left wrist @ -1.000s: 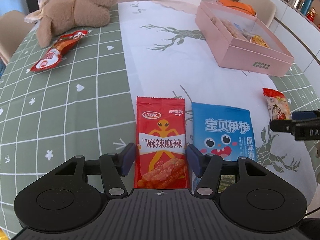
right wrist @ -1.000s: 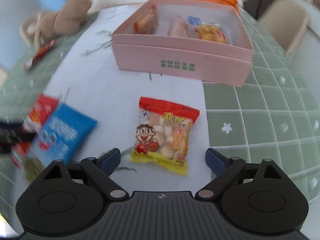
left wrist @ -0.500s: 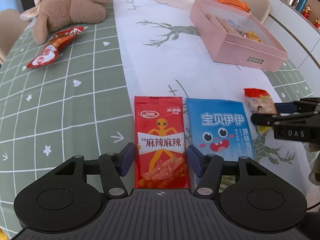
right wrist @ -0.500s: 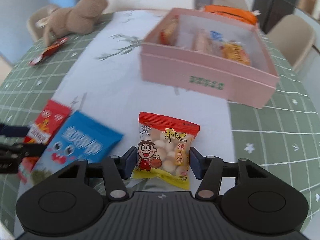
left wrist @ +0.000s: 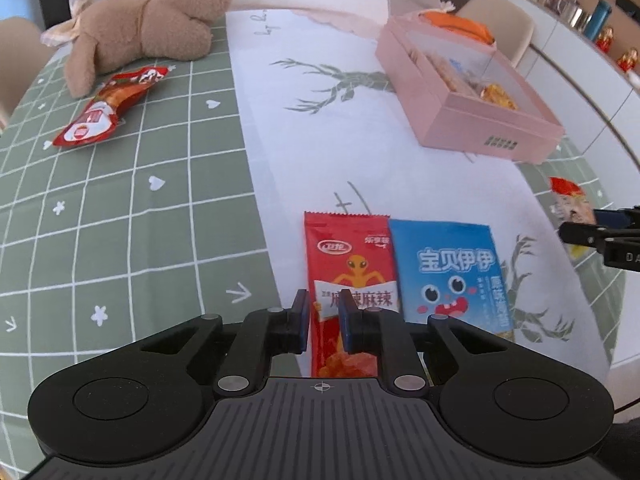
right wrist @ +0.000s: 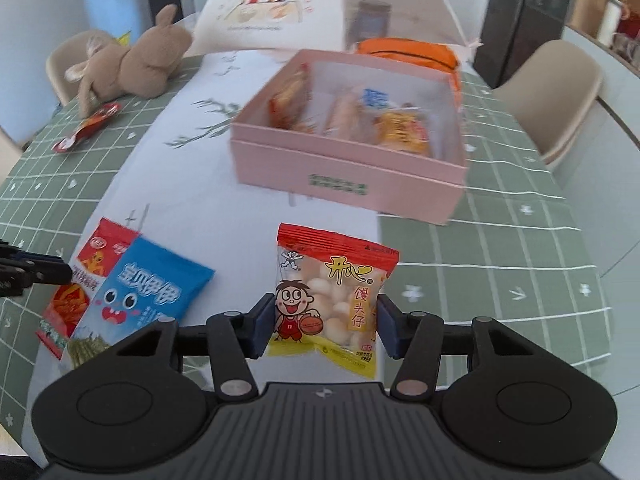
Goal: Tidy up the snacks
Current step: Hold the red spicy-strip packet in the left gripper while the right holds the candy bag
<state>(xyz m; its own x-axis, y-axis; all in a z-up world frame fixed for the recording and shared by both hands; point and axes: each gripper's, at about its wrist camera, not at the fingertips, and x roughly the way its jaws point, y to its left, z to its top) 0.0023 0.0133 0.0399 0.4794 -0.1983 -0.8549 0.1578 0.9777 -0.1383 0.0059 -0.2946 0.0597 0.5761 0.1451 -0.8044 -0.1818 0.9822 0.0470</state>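
Note:
My left gripper (left wrist: 324, 320) has shut on the near end of a red spicy-strip packet (left wrist: 348, 256), which lies flat on the white runner. A blue seaweed packet (left wrist: 452, 272) lies right beside it. My right gripper (right wrist: 326, 326) is shut on a red-and-yellow bun-snack packet (right wrist: 336, 280) and holds it upright, above the table. The left wrist view shows that bun-snack packet (left wrist: 568, 196) at the far right edge. An open pink box (right wrist: 344, 176) with several snacks inside stands beyond it.
Another red snack packet (left wrist: 108, 112) lies on the green checked cloth beside a brown plush rabbit (left wrist: 148, 28). An orange pouch (right wrist: 408, 52) and a mesh food cover (right wrist: 320, 4) sit behind the box. Beige chairs (right wrist: 560, 84) ring the table.
My left jaws have gone from open around the red packet to shut on it. My right jaws closed on the bun-snack packet, then raised it off the table.

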